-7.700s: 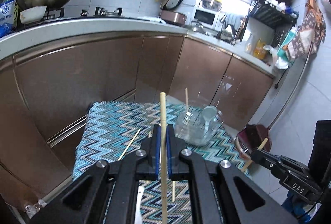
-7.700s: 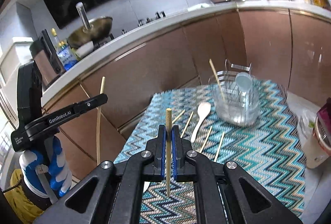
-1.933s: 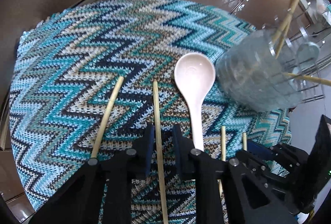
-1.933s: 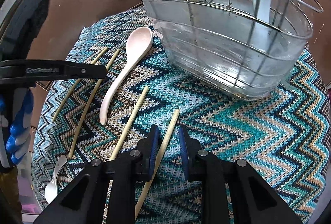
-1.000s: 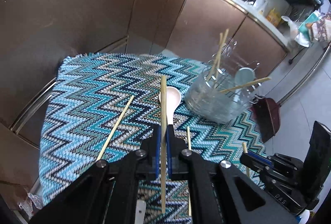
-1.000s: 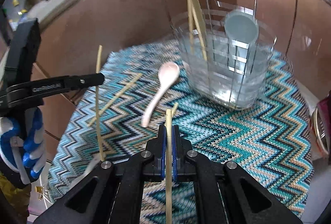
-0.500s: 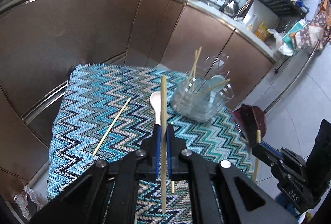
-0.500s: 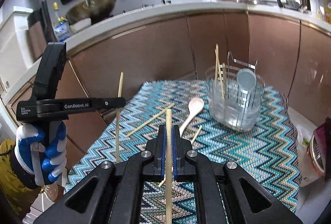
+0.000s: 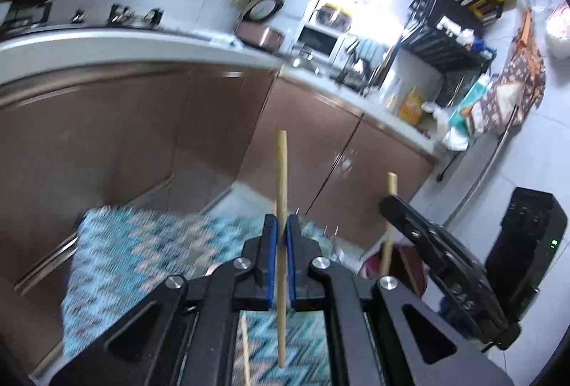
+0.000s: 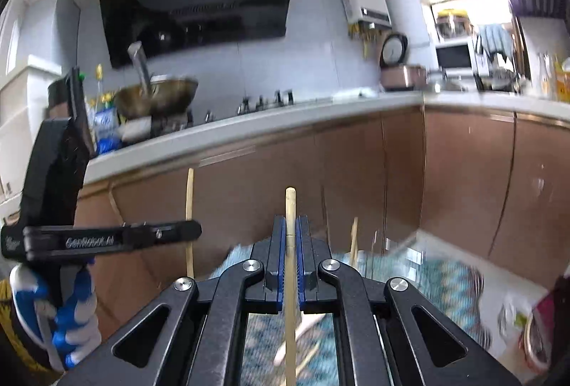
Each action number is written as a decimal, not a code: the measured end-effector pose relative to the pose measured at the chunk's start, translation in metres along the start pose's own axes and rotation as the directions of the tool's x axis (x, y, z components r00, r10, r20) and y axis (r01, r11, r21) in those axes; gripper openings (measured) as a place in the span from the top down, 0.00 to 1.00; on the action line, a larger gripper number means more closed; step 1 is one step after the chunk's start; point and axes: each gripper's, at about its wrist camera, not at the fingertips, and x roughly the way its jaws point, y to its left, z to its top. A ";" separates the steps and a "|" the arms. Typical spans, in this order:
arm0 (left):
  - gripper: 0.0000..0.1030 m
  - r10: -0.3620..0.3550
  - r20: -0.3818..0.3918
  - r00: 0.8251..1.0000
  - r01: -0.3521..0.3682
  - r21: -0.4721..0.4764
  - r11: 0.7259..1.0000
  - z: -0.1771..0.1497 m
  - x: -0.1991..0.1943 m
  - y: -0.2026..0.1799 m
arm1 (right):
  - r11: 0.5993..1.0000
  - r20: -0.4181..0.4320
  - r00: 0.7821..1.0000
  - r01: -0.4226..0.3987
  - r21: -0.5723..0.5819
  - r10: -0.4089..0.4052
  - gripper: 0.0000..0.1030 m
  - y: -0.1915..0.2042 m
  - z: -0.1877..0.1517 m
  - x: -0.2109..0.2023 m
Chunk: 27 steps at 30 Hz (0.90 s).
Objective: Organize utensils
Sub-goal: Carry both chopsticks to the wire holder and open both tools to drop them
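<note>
My left gripper [image 9: 281, 220] is shut on a wooden chopstick [image 9: 281, 172] that stands upright between its blue pads, high above the zigzag cloth [image 9: 124, 243]. My right gripper [image 10: 290, 220] is likewise shut on a second upright chopstick [image 10: 290, 204]. In the left wrist view the right gripper [image 9: 386, 202] and its chopstick [image 9: 391, 183] show on the right. In the right wrist view the left gripper [image 10: 196, 230] shows on the left with its chopstick [image 10: 190, 193], held by a blue-gloved hand [image 10: 71, 314]. The clear utensil holder [image 10: 377, 243] is blurred, with a chopstick [image 10: 353, 236] in it.
Brown cabinets [image 10: 463, 179] and a white counter [image 10: 285, 115] curve behind the table. A wok [image 10: 156, 97] sits on the stove. A loose chopstick [image 9: 244, 350] lies on the cloth. A red bin [image 9: 409, 265] and a black box [image 9: 527, 243] stand on the floor to the right.
Both grippers have risen and tipped upward, each still gripping its chopstick. The table and holder have dropped to the bottom of both views, and the counter and wall now fill them.
</note>
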 end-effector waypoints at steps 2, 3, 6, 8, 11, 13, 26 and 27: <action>0.96 -0.006 0.043 0.999 0.006 0.010 1.000 0.012 0.017 -0.003 | 1.000 0.039 0.999 0.003 -0.004 -0.003 0.95 -0.011 0.014 0.017; 0.96 -0.001 0.063 0.998 0.000 0.016 1.000 0.017 0.025 -0.003 | 1.000 0.059 0.998 0.007 -0.003 -0.007 0.95 -0.017 0.019 0.024; 0.96 0.007 0.123 0.992 -0.010 0.017 1.000 0.026 0.051 -0.005 | 1.000 0.109 0.994 0.023 0.013 -0.024 0.95 -0.034 0.028 0.044; 0.96 0.020 0.155 0.988 -0.023 0.019 1.000 0.029 0.068 -0.005 | 0.999 0.147 0.988 0.043 0.027 -0.047 0.95 -0.044 0.031 0.056; 0.96 0.015 0.173 0.985 -0.014 -0.007 1.000 0.031 0.091 0.002 | 0.996 0.193 0.978 0.070 0.048 -0.078 0.95 -0.055 0.030 0.070; 0.96 0.021 0.183 0.983 -0.018 -0.018 1.000 0.032 0.102 0.006 | 0.994 0.208 0.973 0.089 0.062 -0.100 0.95 -0.060 0.027 0.079; 0.96 0.068 0.201 0.977 -0.058 -0.057 0.997 0.004 0.149 0.020 | 0.983 0.227 0.958 0.157 0.091 -0.174 0.95 -0.070 0.000 0.096; 0.96 0.073 0.200 0.977 -0.062 -0.057 0.996 0.001 0.151 0.020 | 0.983 0.230 0.956 0.166 0.085 -0.181 0.95 -0.069 0.000 0.095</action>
